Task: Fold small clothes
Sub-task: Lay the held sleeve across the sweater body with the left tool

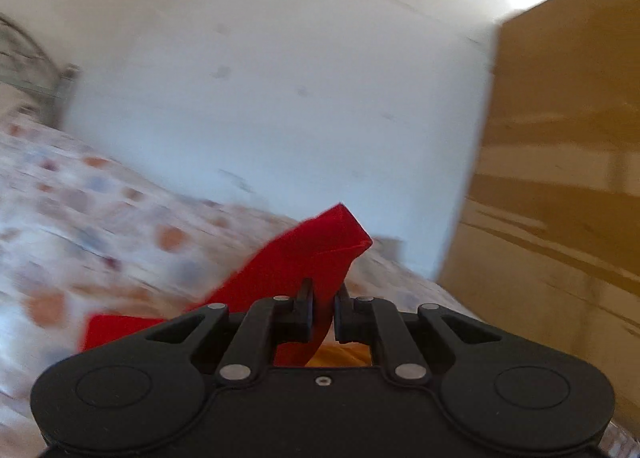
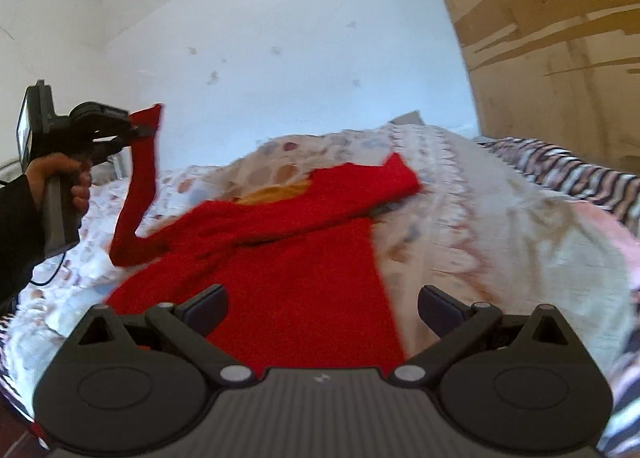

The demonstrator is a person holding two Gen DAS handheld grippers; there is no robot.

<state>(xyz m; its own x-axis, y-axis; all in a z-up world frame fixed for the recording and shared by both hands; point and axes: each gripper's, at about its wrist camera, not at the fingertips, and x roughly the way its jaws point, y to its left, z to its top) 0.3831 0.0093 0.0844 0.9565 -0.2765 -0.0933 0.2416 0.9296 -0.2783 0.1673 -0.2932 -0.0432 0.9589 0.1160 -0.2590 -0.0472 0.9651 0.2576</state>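
your red garment (image 2: 280,258) lies spread at centre frame on the bed (image 2: 480,218), one sleeve lifted at the left. your left claw (image 2: 138,130) is clamped on that sleeve; your right claw (image 2: 322,310) gapes wide, holding nothing. floral bedspread, white wall (image 2: 280,38), wooden wardrobe (image 2: 560,38) upper right. one garment, two claws.

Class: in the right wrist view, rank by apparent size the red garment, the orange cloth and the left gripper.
1. red garment, largest.
2. left gripper, though its distance makes true size unsure.
3. orange cloth, mostly covered.
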